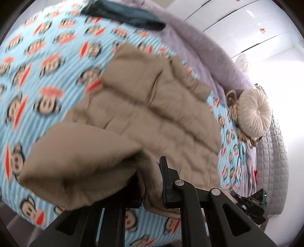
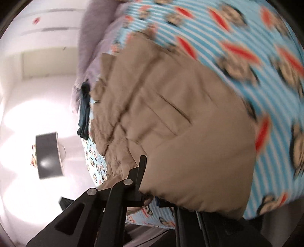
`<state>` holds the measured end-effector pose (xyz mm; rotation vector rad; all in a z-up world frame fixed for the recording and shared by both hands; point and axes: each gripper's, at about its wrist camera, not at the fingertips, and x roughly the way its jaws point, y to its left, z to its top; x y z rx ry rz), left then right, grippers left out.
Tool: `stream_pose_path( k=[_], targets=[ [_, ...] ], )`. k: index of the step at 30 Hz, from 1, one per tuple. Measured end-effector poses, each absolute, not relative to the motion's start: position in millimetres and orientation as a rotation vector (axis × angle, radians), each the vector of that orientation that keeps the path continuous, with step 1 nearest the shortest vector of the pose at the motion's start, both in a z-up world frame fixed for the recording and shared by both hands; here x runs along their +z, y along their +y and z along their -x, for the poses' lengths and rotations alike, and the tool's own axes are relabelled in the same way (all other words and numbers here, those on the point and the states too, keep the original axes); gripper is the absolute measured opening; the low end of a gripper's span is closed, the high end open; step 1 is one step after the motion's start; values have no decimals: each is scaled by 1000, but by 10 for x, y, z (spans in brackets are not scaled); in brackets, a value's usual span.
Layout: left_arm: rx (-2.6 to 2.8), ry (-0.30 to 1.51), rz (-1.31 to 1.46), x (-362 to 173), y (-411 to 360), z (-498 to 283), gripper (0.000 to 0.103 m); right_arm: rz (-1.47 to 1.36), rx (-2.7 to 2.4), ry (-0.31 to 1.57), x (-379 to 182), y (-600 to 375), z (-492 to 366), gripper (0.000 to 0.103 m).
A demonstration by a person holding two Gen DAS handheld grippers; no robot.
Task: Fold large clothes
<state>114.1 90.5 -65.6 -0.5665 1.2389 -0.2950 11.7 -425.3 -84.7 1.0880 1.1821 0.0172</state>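
A tan quilted jacket [image 1: 152,106] lies on a bed covered by a blue striped sheet with cartoon monkey faces [image 1: 47,62]. My left gripper [image 1: 152,182] is shut on a near edge of the jacket, and the pinched cloth bulges up to the left of the visible black finger [image 1: 165,176]. In the right wrist view the same tan jacket [image 2: 171,106] fills the middle. My right gripper [image 2: 150,190] is shut on another near edge, with a puffy fold [image 2: 199,171] hanging over the right side and hiding the right finger. Both views are blurred.
A dark teal garment [image 1: 129,17] lies at the far end of the bed. A lilac quilt [image 1: 209,53] runs along the side, with a round beige cushion [image 1: 254,115] on it. White wardrobe doors [image 1: 247,28] stand behind. A dark box [image 2: 49,155] sits on the bright floor.
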Motion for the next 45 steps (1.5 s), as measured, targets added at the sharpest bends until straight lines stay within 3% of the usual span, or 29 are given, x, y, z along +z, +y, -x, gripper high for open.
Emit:
stream_pose_path(
  k=[6, 14, 21, 28, 37, 39, 40, 41, 42, 43, 45],
  targets=[
    [-291, 1131, 540, -324, 772, -1910, 16, -910, 113, 1155, -416, -4278, -854, 8],
    [-295, 1198, 441, -515, 602, -3050, 16, -746, 120, 1135, -201, -4179, -2175, 8],
    [-273, 1323, 318, -1197, 355, -3910, 16, -795, 27, 1205, -708, -4263, -3011, 8],
    [-255, 1349, 286, -1775, 159, -4160, 16, -785, -63, 1287, -1449, -4302, -3414, 8],
    [-250, 1348, 286, -1819, 127, -4238, 17, -833, -63, 1275, -1700, -4342, -3481, 8],
    [-250, 1333, 255, -1707, 118, -4212, 22, -838, -63, 1275, -1640, -4349, -3450, 8],
    [-256, 1309, 238, -1619, 114, -4178, 33, -823, -60, 1276, -1596, -4340, -3444, 10],
    [-259, 1278, 223, -1524, 119, -4135, 59, -803, -54, 1275, -1541, -4340, -3432, 13],
    [-253, 1245, 210, -1431, 127, -4083, 75, -782, -47, 1272, -1477, -4337, -3416, 16],
    [-220, 1181, 177, -1290, 143, -4009, 103, -767, -39, 1265, -1419, -4334, -3410, 26],
    [-209, 1098, 116, -1088, 147, -3900, 103, -733, -41, 1249, -1295, -4334, -3359, 51]
  ],
)
